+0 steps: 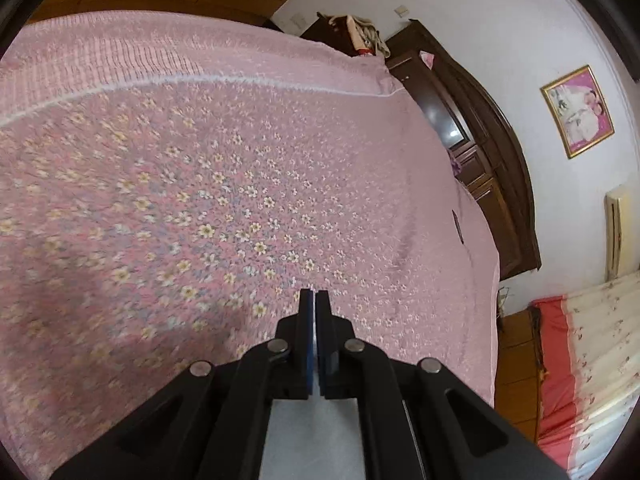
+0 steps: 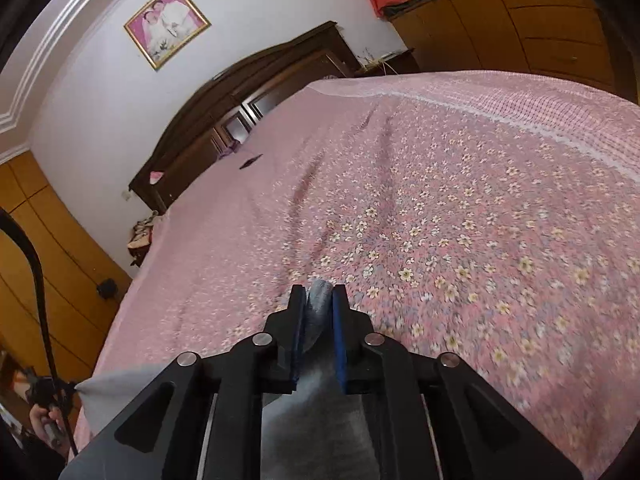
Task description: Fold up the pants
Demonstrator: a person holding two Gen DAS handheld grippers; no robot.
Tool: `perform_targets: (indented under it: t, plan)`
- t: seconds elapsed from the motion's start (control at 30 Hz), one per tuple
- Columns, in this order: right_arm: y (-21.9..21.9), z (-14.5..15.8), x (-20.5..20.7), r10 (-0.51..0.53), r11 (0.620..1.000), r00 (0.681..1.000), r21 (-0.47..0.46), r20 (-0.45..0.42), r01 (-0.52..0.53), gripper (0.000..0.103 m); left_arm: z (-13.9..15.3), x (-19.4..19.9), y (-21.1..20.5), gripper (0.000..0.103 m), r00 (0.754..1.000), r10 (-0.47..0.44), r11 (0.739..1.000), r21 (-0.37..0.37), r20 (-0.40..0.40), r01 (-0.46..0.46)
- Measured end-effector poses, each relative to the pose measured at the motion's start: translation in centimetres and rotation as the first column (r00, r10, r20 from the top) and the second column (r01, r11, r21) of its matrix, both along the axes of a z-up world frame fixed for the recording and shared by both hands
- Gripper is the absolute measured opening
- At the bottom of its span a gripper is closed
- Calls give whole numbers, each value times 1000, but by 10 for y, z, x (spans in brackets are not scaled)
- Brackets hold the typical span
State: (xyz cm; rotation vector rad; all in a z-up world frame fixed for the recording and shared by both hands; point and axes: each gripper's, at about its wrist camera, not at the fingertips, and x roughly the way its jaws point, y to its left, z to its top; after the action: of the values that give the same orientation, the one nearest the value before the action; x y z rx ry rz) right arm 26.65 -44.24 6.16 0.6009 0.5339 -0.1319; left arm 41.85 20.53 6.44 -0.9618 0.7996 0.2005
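Note:
The pants are pale grey cloth. In the left wrist view they [image 1: 312,432] hang under my left gripper [image 1: 315,300], whose jaws are shut with a thin edge of the cloth pinched between the blue pads. In the right wrist view a bunched grey fold of the pants [image 2: 319,306] fills the gap between the pads of my right gripper [image 2: 318,294], which is shut on it. From there the cloth [image 2: 108,390] stretches left toward a person's hand [image 2: 40,414] at the frame edge. Both grippers hover over a pink flowered bedspread [image 2: 440,220], also the bedspread [image 1: 200,200].
A dark wooden headboard [image 2: 240,100] stands at the bed's far end under a framed picture [image 2: 167,24]. A small dark object [image 2: 250,162] lies on the bedspread near it. Wooden wardrobes [image 2: 540,20] line the walls. A black cable [image 2: 40,280] hangs at left.

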Motion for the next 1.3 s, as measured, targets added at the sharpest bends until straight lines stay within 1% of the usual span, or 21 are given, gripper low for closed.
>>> perform_targets:
  t: [0.03,0.07,0.1,0.17,0.2,0.23,0.27,0.33,0.4,0.47,0.53,0.63,0.7,0.87,1.03,1.07,1.1,1.13,1.17,1.2,1.3]
  plan:
    - [-2,-1,3,-21,1000,1000,-13,-5,21,19,-2,6,2,5,1000,1,1000,12,-8,-1]
    - [-4,-1,6,-58,998,998,-33,-15,57,19,-2,13,5,12,1000,-16,1000,8,-7,16]
    - [-7,-1,7,-105,993,994,-54,-18,104,21,0,17,8,28,999,-34,999,-6,-2,34]
    - [-18,0,3,-155,987,988,-54,-17,154,48,12,9,18,51,996,-52,997,-51,73,56]
    - [-23,2,-3,-179,983,984,-39,-8,178,70,16,0,21,60,992,-49,997,-59,113,56]
    - [-27,4,-10,-207,978,978,-23,10,207,81,19,-14,24,65,987,-51,996,-61,151,61]
    - [-34,8,-22,-252,968,967,5,48,252,84,20,-29,24,72,985,-70,995,-56,158,80]
    - [-45,12,-43,-312,949,945,84,97,304,87,7,-57,24,74,982,-137,986,-83,128,148]
    - [-50,11,-60,-332,934,938,178,104,310,90,-16,-92,20,78,977,-189,967,-153,103,203]
    - [-51,4,-79,-326,919,941,261,88,294,90,-36,-127,12,84,967,-219,949,-201,128,241]
    - [-45,-6,-107,-324,898,944,336,63,285,91,-48,-153,2,87,956,-232,942,-203,179,267]
    - [-32,-34,-144,-275,838,961,500,42,218,92,-57,-163,-13,87,950,-231,958,-124,211,260]
    - [-19,-47,-162,-274,819,960,537,56,202,92,-61,-150,-18,87,945,-242,960,-89,220,266]
    - [11,-37,-141,-178,879,984,452,13,153,92,-71,-101,-15,87,960,-208,962,-135,188,235]
    - [31,-48,-89,-89,900,995,424,-54,103,88,-75,-75,-25,84,965,-207,963,-143,162,230]
    - [33,-52,-75,-68,901,996,426,-55,85,86,-76,-76,-27,64,968,-199,966,-139,151,220]
    - [32,-54,-69,-56,898,998,435,-41,68,81,-78,-74,-30,16,970,-204,965,-141,136,222]
    - [30,-57,-63,-49,893,998,446,-28,56,73,-85,-73,-32,8,968,-232,957,-154,94,244]
    - [26,-60,-57,-49,888,998,456,-30,57,64,-87,-72,-36,7,967,-242,956,-152,76,251]
    - [22,-63,-56,-54,880,998,470,-30,62,43,-87,-74,-37,7,965,-248,956,-137,83,258]
    - [-3,-88,-51,-62,803,998,593,-22,63,16,-79,-73,-33,7,966,-242,956,-150,89,253]
